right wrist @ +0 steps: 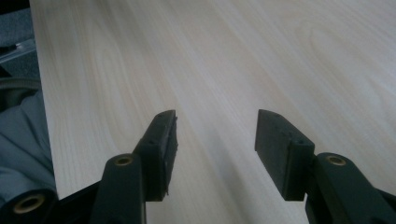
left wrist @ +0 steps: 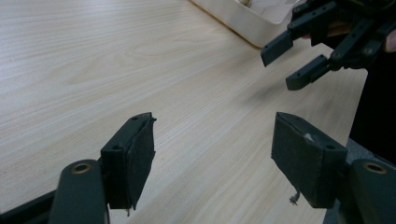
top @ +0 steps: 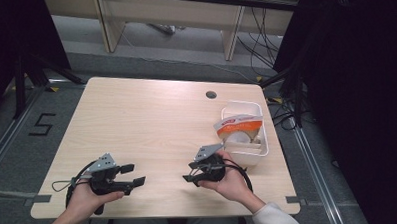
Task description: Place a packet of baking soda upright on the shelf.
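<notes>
A: Item 1, nearest edge. What is recorded?

B: 2 hand-held tools. The left gripper (top: pixel 132 175) is held low over the table (top: pixel 146 119) at the near left, jaws parted, nothing between them. In the left gripper view its pads (left wrist: pixel 140 154) are seen as flat black blocks with a matte, slightly fibrous face.

A: Item 2?

B: The right gripper (top: pixel 189 172), held near the table's near-right part, jaws likewise apart and empty. Its pads (right wrist: pixel 285 149) are noted as wedge-shaped, dark and dull, over bare tabletop. A grey 3-cornered plate is carried on top of each tool.

A: The surface?

B: Pale wood-grain laminate, smooth, with a low sheen; 1 round cable hole (top: pixel 211 95) is listed toward the far side.

A: Item 3, farther off?

B: A white tub (top: pixel 258 152), rectangular with rounded corners, apparently of plastic, is placed at the right edge, just beyond the right gripper. An orange-and-white packet (top: pixel 239 124), crinkled and glossy, is lodged in it, tilted. Pale contents beneath it cannot be made out.

A: Step in hand?

B: Judged as the start: nothing is gripped yet, and both tools are poised short of the tub.

A: Next move?

B: Probably a forward reach by the right gripper to the packet, with the jaws closed on its thin upper edge; a light pinch would be called for, since the film is likely to be slippery.
</notes>
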A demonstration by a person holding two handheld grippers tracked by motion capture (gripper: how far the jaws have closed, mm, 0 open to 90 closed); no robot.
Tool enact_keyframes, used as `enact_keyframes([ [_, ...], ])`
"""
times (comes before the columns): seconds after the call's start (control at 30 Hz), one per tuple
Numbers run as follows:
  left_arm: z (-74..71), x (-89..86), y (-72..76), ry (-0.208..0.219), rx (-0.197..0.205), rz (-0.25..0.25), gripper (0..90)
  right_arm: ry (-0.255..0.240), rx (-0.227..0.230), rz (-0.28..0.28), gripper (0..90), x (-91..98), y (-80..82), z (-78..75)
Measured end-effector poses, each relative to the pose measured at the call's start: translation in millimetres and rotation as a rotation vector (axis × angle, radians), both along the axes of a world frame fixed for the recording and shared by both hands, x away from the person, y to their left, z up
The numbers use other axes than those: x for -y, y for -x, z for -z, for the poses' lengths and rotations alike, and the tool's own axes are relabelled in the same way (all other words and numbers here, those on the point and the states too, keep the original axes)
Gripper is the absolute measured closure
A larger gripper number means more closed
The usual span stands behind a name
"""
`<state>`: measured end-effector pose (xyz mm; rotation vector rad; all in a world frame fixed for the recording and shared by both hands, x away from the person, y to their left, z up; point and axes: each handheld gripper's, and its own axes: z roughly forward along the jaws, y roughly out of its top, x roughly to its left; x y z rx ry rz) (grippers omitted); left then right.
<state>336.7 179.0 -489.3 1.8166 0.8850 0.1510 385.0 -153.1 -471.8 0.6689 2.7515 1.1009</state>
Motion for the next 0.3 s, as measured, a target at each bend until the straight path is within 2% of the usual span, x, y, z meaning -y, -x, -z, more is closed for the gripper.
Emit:
enact_keyframes([
  [0.1, 0.3, 0.3, 0.6, 0.006, -0.010, -0.008, 29.3, 0.010, -0.008, -0.014, 53.3, 1.2, 5.7, 5.7],
  [0.13, 0.2, -0.5, -0.3, -0.001, 0.005, 0.004, 29.3, 0.022, -0.012, -0.022, 54.3, 2.0, 6.8, 5.5],
  [0.17, 0.1, 0.0, 0.7, 0.007, -0.010, -0.008, 29.3, 0.014, -0.019, -0.023, 54.5, 1.2, 10.0, 7.3],
  [0.23, 0.1, 0.1, 0.4, 0.012, -0.009, -0.012, 29.3, 0.009, -0.009, -0.015, 54.9, 2.9, 12.7, 7.5],
  [0.27, -0.1, -0.6, -0.7, 0.004, 0.005, 0.000, 29.3, 0.007, 0.009, -0.022, 54.9, 3.8, 12.8, 7.8],
  [0.3, -0.1, -0.6, -0.9, 0.003, 0.005, -0.001, 29.2, -0.014, 0.013, -0.011, 55.0, 4.8, 14.8, 7.1],
])
